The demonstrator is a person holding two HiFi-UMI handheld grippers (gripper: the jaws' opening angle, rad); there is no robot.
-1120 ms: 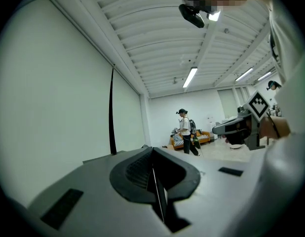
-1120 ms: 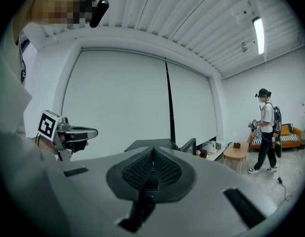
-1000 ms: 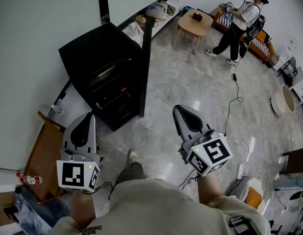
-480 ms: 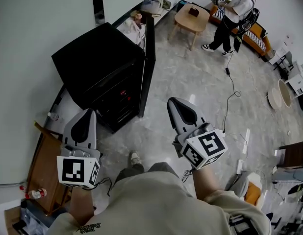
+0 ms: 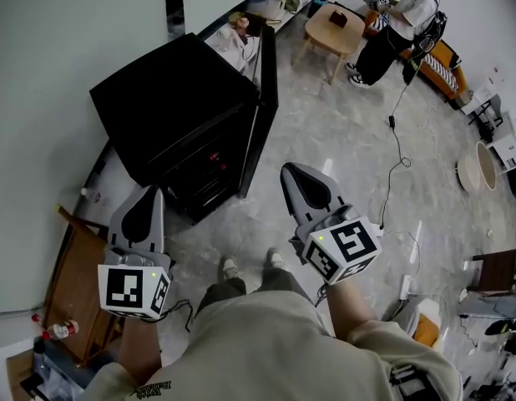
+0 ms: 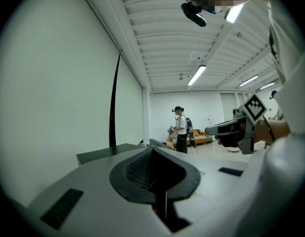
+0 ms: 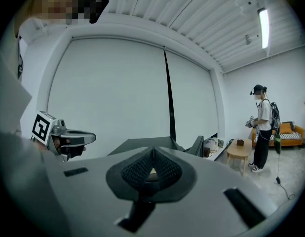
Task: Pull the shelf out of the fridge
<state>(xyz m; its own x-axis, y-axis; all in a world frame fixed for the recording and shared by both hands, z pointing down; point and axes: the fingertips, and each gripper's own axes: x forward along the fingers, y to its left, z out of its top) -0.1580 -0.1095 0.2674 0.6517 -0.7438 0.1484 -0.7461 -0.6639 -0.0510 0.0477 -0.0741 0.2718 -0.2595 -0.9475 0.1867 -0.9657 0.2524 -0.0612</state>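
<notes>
In the head view a black fridge (image 5: pixel 170 90) stands against the wall at the upper left, with its door (image 5: pixel 265 98) swung open. Dark shelves (image 5: pixel 198 159) show inside its open front. Both grippers hover over the floor short of the fridge, touching nothing. My left gripper (image 5: pixel 149 194) is shut and empty, below and left of the fridge's open front. To the right of the door's lower end is my right gripper (image 5: pixel 290 170), also shut and empty. The left gripper view shows its jaws (image 6: pixel 152 151) closed together, and the right gripper view shows the same (image 7: pixel 152 150).
Another person (image 5: pixel 404 23) stands at the far right by a small wooden table (image 5: pixel 333 27) and an orange sofa (image 5: pixel 446 61). A cable (image 5: pixel 392 165) runs over the marble floor. A wooden cabinet (image 5: pixel 74 282) and a bottle (image 5: pixel 59 329) sit at the lower left.
The wearer has stepped toward the fridge; a second foot now shows below. Both grippers kept their pose and stayed shut. The far person shifted slightly.
</notes>
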